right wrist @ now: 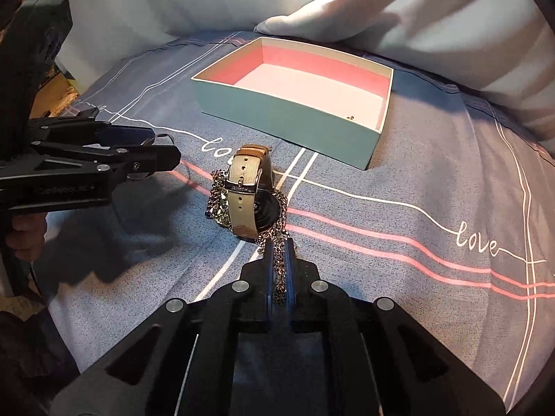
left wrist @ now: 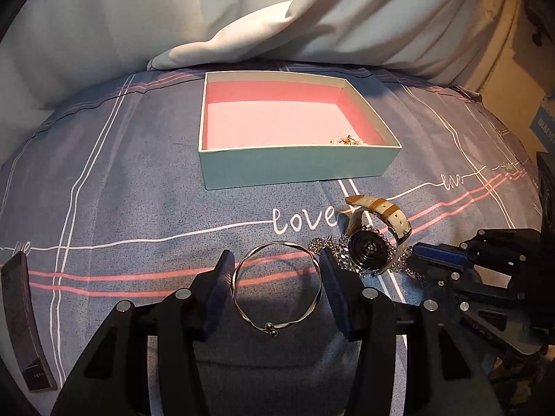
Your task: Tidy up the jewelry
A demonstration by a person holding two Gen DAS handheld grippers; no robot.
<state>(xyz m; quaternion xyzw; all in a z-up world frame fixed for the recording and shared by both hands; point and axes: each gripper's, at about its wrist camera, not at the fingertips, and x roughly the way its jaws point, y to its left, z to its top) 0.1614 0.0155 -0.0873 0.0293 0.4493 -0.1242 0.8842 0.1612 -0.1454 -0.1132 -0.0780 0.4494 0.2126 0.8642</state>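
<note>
Box as landmark. A small beaded piece already lies in its near right corner. My left gripper is clamped across the bangle, in front of the box. My right gripper pinches the chain, which trails under the watch. Bangle, chain and watch remain outside.

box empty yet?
No. The box is nearly empty: one small beaded gold piece sits in its near right corner. The rest of the pink floor is bare.
</note>
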